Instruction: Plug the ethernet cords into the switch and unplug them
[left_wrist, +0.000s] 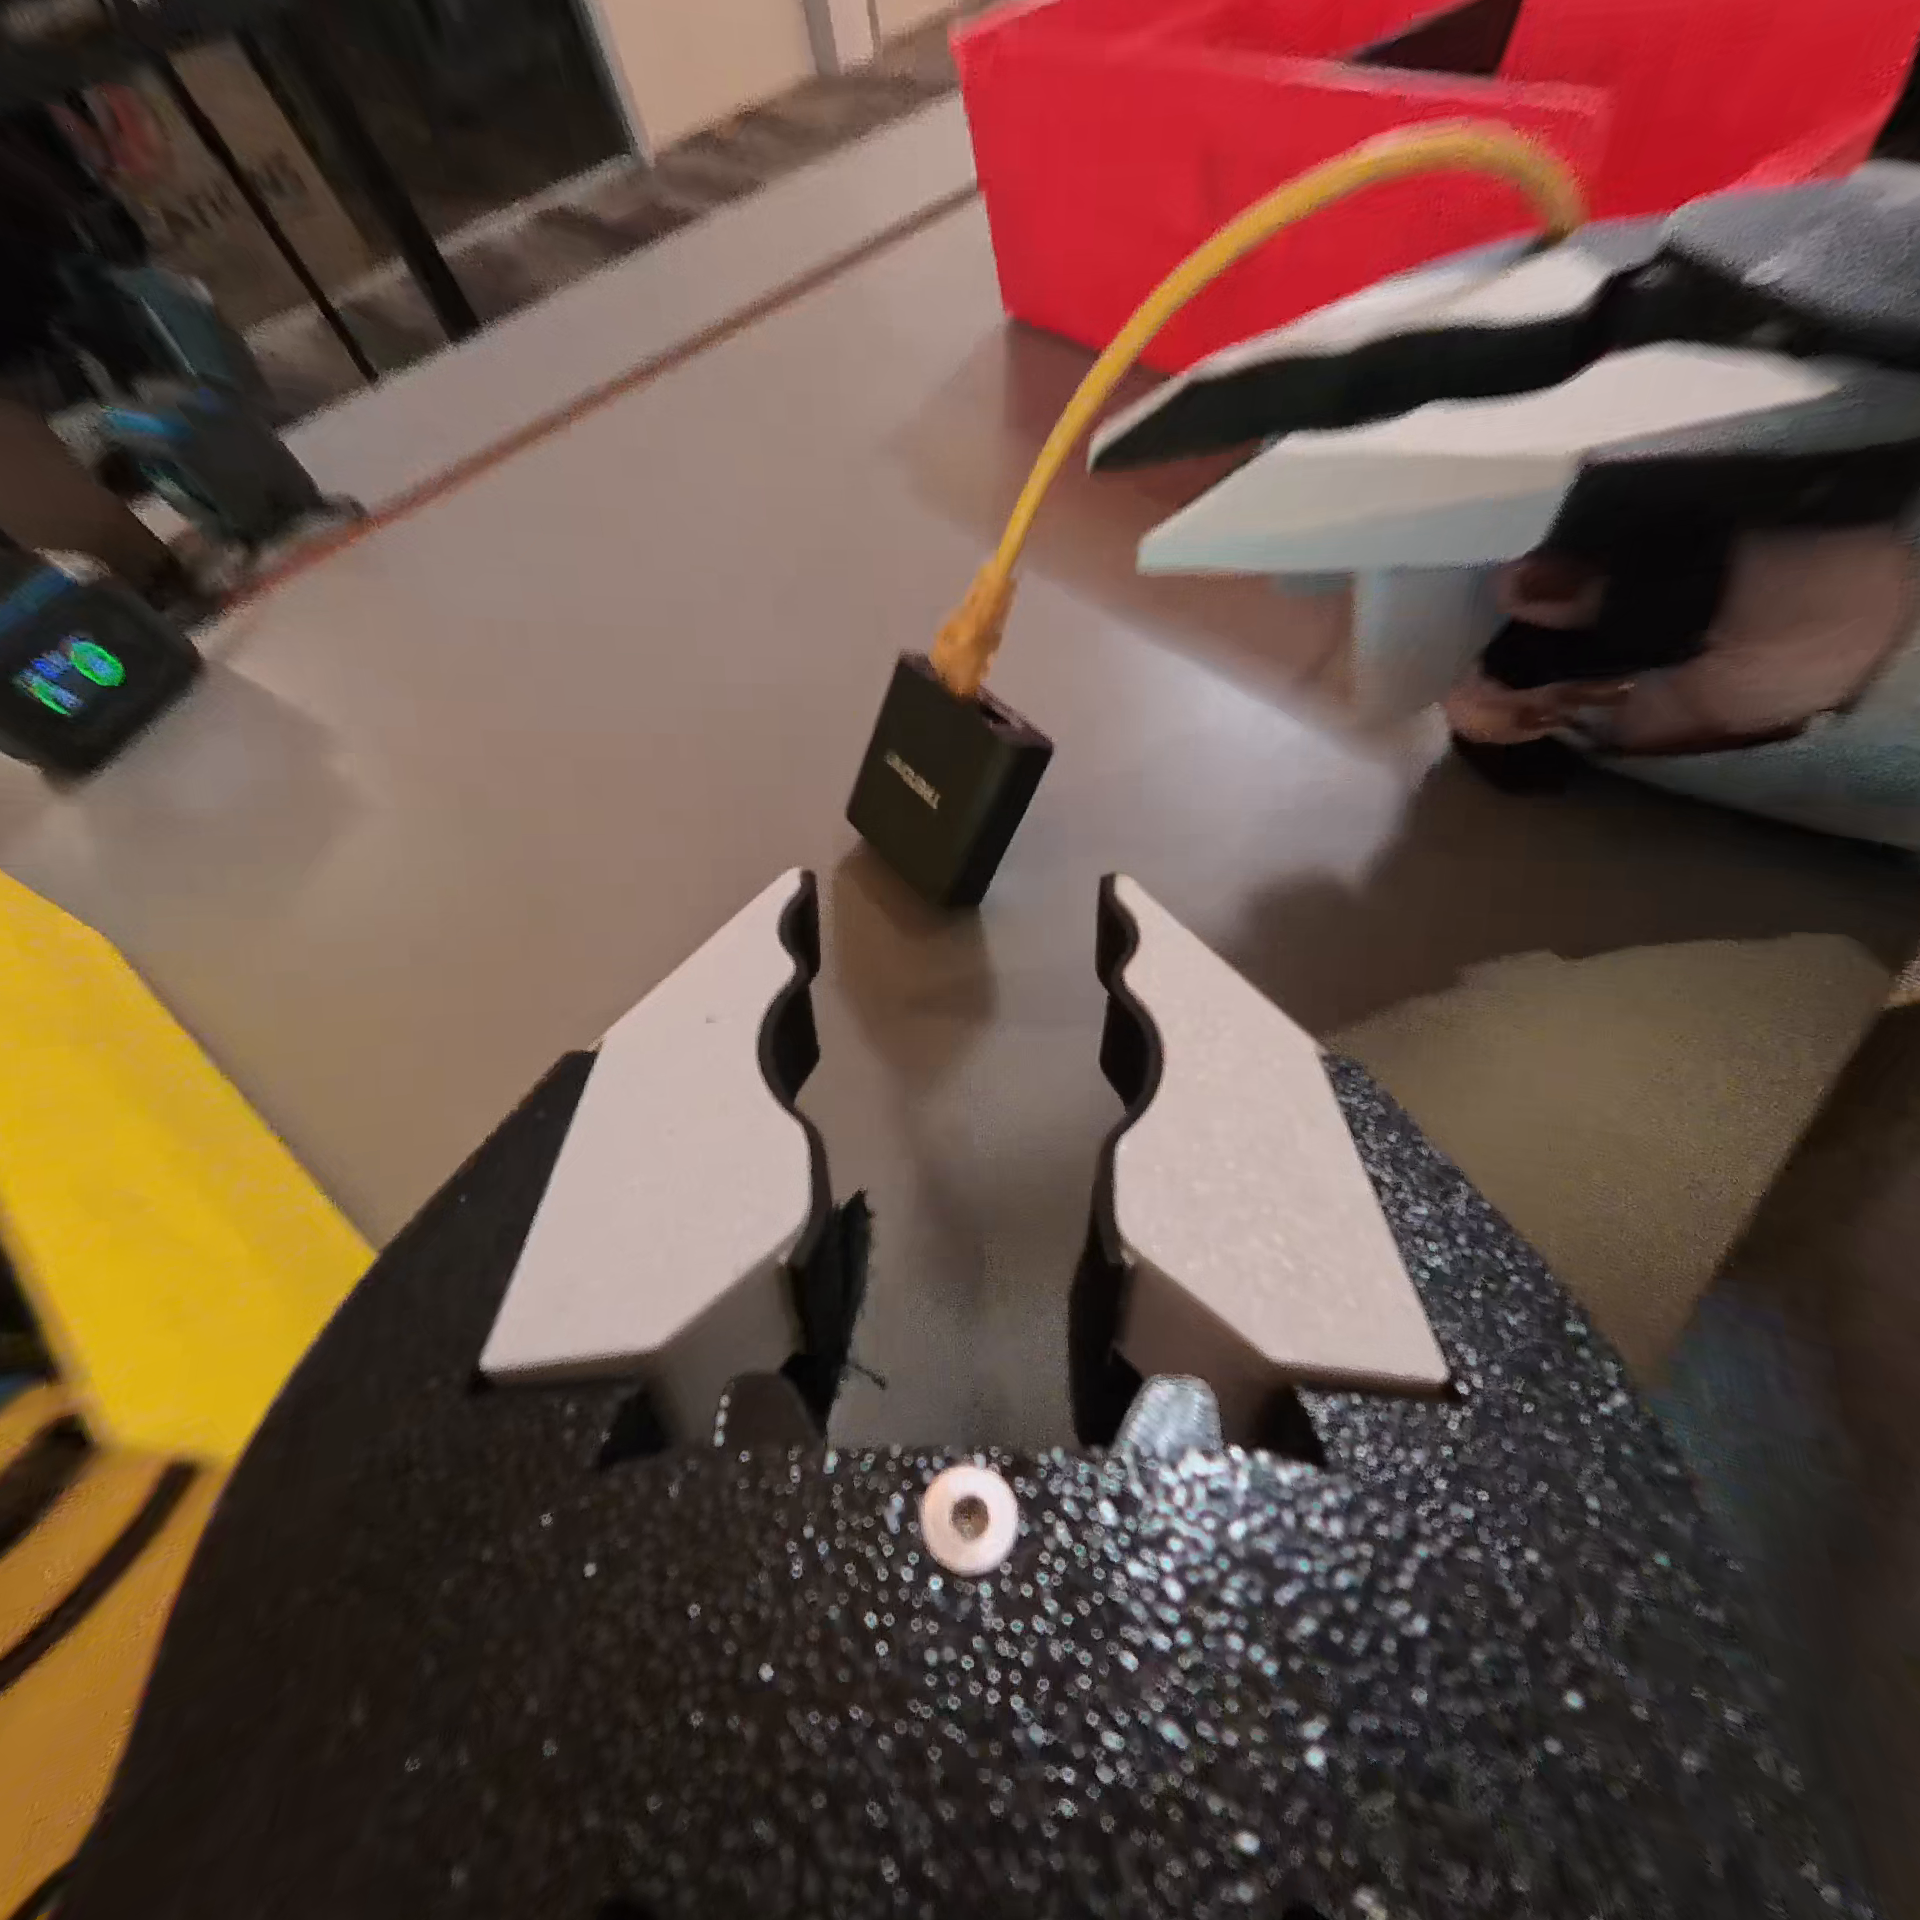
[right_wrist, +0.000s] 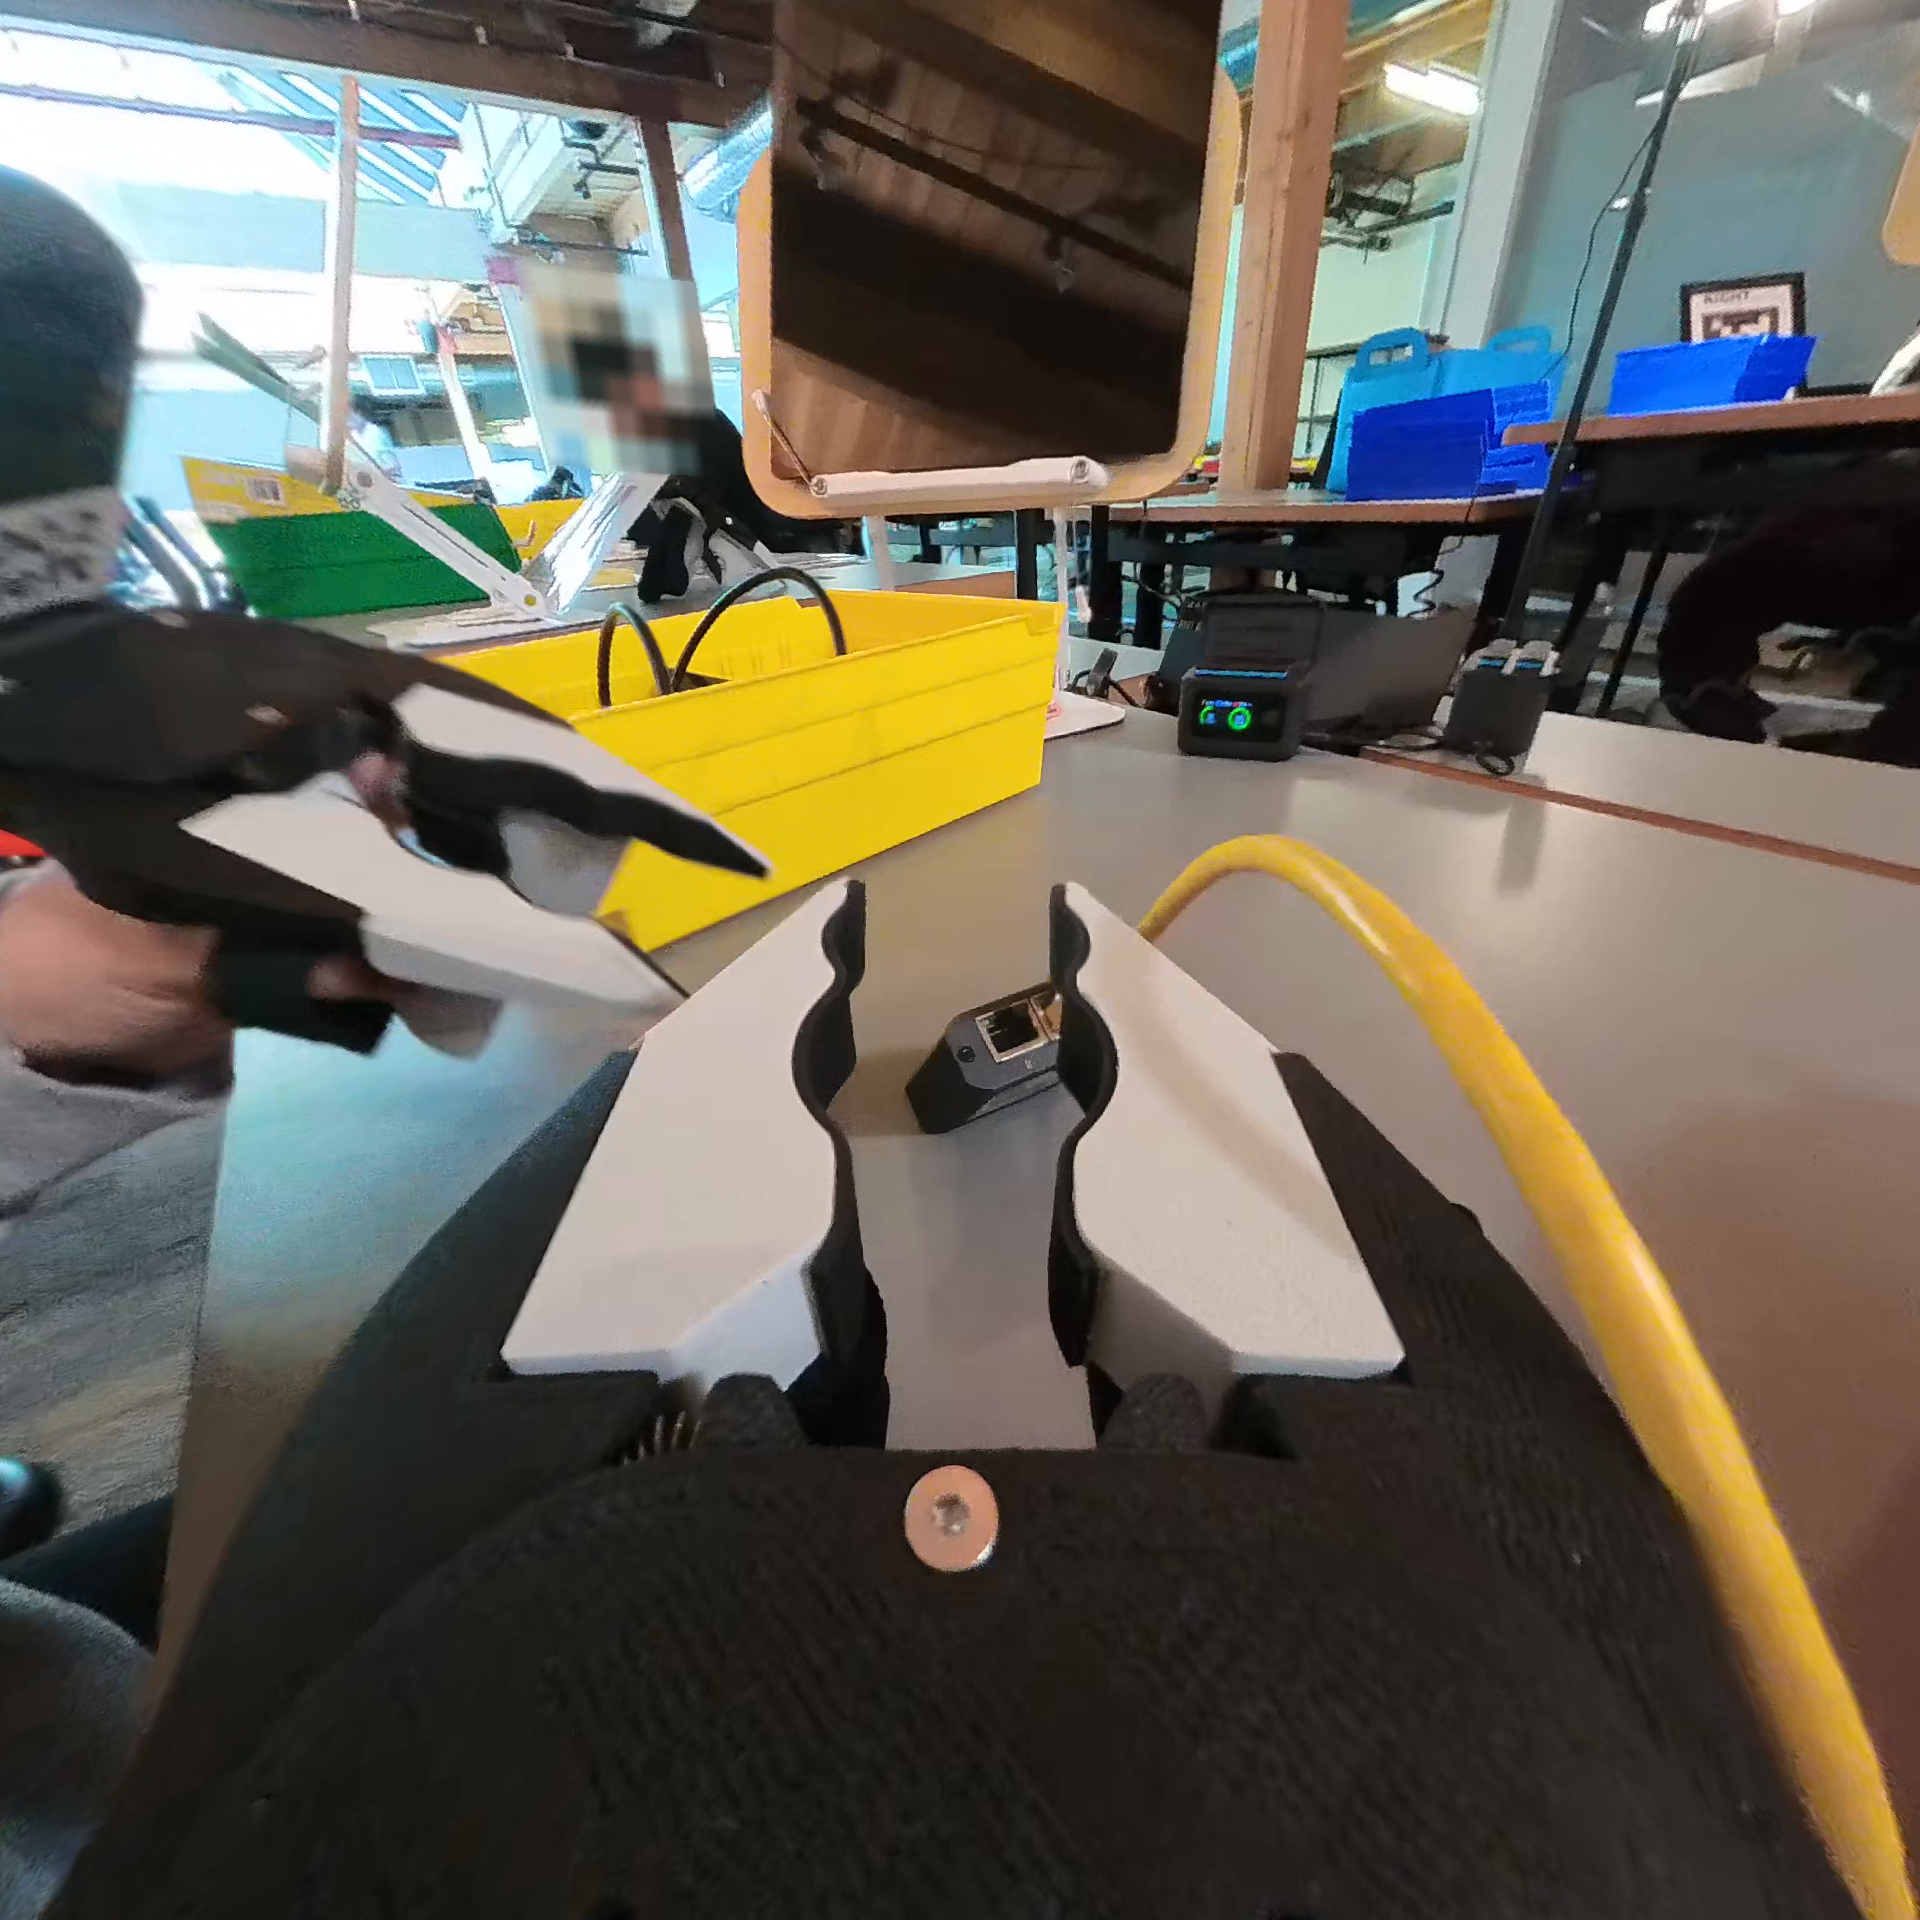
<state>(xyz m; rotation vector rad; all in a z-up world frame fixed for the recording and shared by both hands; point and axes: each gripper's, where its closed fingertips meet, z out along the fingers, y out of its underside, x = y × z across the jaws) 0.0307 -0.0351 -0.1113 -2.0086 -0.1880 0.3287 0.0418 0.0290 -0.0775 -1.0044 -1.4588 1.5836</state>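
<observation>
Black switch (left_wrist: 948, 781) tilted on table (left_wrist: 582, 665), just ahead of spread left fingers (left_wrist: 958, 904); right fingers (right_wrist: 958, 920) spread too, farther back.

I see a yellow cord (left_wrist: 1081, 416) plugged into a black switch (left_wrist: 948, 795) on my grey-brown surface (left_wrist: 582, 727). My left gripper (left_wrist: 958, 899) has pale grey fingers on speckled black; behind sit a red bin (left_wrist: 1247, 187) and a yellow bin (right_wrist: 831, 717).

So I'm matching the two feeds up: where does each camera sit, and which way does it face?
Left wrist view: behind the open left gripper, facing the black switch, the red bin and the right gripper.
Right wrist view: behind the open right gripper, facing the yellow bin; left gripper at left.
Shared: switch, yellow ethernet cord.
</observation>
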